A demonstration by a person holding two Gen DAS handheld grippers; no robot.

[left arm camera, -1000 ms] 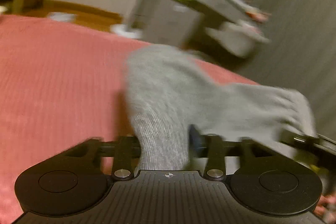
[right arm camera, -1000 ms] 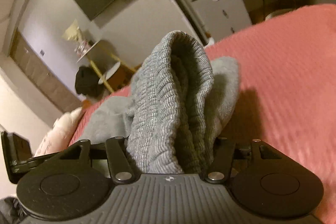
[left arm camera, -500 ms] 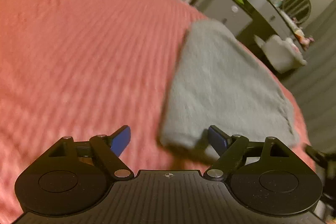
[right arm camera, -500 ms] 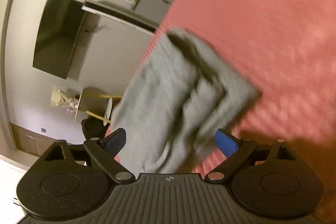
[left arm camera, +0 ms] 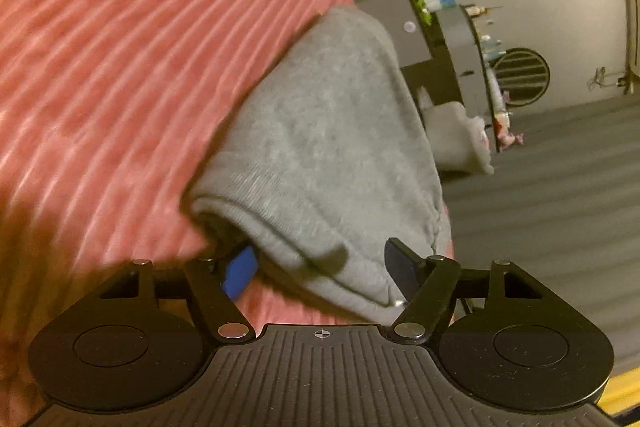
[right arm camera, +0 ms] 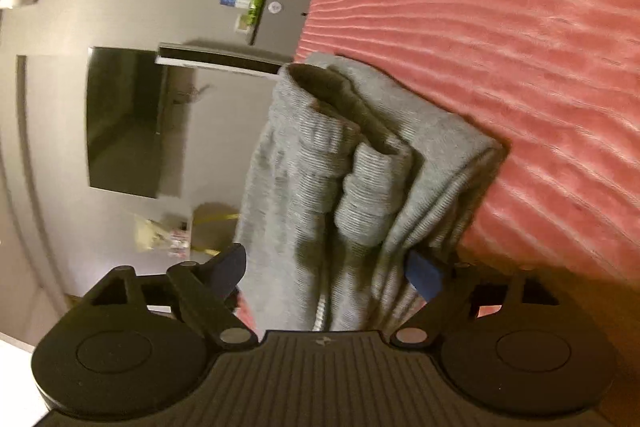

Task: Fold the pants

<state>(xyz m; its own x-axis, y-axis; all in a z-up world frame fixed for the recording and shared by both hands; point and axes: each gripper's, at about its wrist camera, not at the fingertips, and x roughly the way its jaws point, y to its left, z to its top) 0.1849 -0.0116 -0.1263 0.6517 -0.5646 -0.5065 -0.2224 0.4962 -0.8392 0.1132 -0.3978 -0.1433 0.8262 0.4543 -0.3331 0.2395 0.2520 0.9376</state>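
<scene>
The grey pants [left arm camera: 332, 131] lie folded into a thick bundle on the red ribbed bedspread [left arm camera: 120, 47]. My left gripper [left arm camera: 320, 269] is turned on its side, its jaws open around the near folded edge of the bundle, one blue pad [left arm camera: 239, 271] tucked under the fold. In the right wrist view the bundle [right arm camera: 340, 167] shows its ribbed cuffs and stacked layers. My right gripper [right arm camera: 330, 269] is also rolled sideways and open, its jaws straddling the near end of the bundle.
The red bedspread [right arm camera: 500, 47] stretches beyond the pants. Off the bed stand a grey cabinet with bottles [right arm camera: 276, 7], a wall-mounted dark TV [right arm camera: 124, 123], a white chair [left arm camera: 456, 139] and a grey curtain [left arm camera: 560, 187].
A second ago both grippers were shut on the lifted pants. They let go, the bundle dropped onto the bed, and both open grippers rolled sideways and closed in around its ends.
</scene>
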